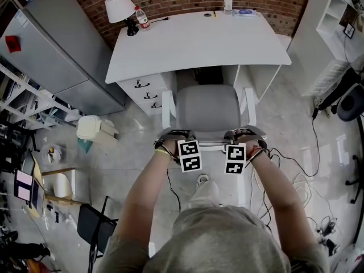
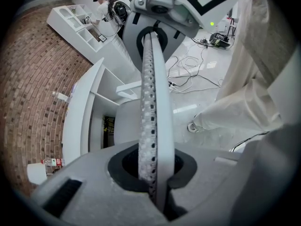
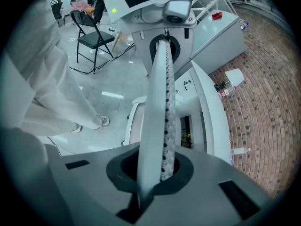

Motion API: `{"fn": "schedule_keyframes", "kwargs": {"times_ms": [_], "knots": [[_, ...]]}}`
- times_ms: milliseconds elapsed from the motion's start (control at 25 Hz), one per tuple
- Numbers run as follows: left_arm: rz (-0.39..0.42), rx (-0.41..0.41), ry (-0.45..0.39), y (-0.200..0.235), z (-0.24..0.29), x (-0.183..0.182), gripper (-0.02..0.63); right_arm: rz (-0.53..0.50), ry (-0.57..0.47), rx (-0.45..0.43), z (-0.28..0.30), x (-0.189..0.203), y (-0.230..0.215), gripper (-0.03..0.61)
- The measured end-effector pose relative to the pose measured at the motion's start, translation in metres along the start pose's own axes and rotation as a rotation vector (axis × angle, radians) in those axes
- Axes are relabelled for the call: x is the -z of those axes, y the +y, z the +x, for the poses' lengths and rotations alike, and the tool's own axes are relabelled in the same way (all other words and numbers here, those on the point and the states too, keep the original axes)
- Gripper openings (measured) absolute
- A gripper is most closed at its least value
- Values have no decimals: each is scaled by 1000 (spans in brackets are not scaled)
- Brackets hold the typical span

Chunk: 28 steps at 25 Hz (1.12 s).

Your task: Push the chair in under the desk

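The chair (image 1: 207, 110) has a grey seat and white armrests and stands in front of the white desk (image 1: 199, 44), its seat partly under the desk's front edge. Both grippers clamp the top edge of the chair's backrest. My left gripper (image 1: 173, 136) is shut on its left part and my right gripper (image 1: 243, 135) on its right part. In the left gripper view the white perforated backrest (image 2: 153, 102) runs straight through the left gripper (image 2: 153, 173). The right gripper view shows the same backrest (image 3: 162, 102) pinched in the right gripper (image 3: 157, 173).
A lamp (image 1: 120, 7) and two bottles (image 1: 142, 17) (image 1: 228, 0) stand on the desk. Drawers (image 1: 147, 90) sit under its left side. A grey cabinet (image 1: 51, 50) and a bin (image 1: 94, 128) are at the left, cables (image 1: 296, 169) lie on the floor at the right, and a folding chair (image 1: 94, 223) stands behind.
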<state>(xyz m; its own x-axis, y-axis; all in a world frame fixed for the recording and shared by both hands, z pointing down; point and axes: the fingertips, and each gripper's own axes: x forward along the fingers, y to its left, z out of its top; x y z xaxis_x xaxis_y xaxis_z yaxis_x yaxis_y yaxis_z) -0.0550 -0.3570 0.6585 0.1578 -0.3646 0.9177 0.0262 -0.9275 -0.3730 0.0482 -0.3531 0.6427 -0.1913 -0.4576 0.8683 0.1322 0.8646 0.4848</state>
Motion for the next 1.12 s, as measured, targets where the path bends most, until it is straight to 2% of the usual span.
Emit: {"fn": "schedule_keyframes", "kwargs": {"times_ms": [440, 520, 600, 680, 720, 800, 1120], "knots": [[-18, 18, -2, -3, -1, -2, 27, 29, 17, -14, -1, 2, 3, 11], [-25, 34, 6, -5, 1, -1, 59, 41, 18, -31, 0, 3, 4, 11], [0, 45, 32, -9, 4, 1, 174, 45, 28, -48, 1, 4, 5, 11], [25, 26, 35, -10, 6, 2, 178, 46, 33, -53, 1, 5, 7, 13], [24, 19, 27, -9, 5, 1, 181, 49, 33, -55, 1, 5, 7, 23], [14, 15, 11, -8, 3, 1, 196, 58, 31, -59, 1, 3, 8, 129], [-32, 16, -33, -7, -4, -2, 236, 158, -31, -30, -7, -4, 1, 158]]}}
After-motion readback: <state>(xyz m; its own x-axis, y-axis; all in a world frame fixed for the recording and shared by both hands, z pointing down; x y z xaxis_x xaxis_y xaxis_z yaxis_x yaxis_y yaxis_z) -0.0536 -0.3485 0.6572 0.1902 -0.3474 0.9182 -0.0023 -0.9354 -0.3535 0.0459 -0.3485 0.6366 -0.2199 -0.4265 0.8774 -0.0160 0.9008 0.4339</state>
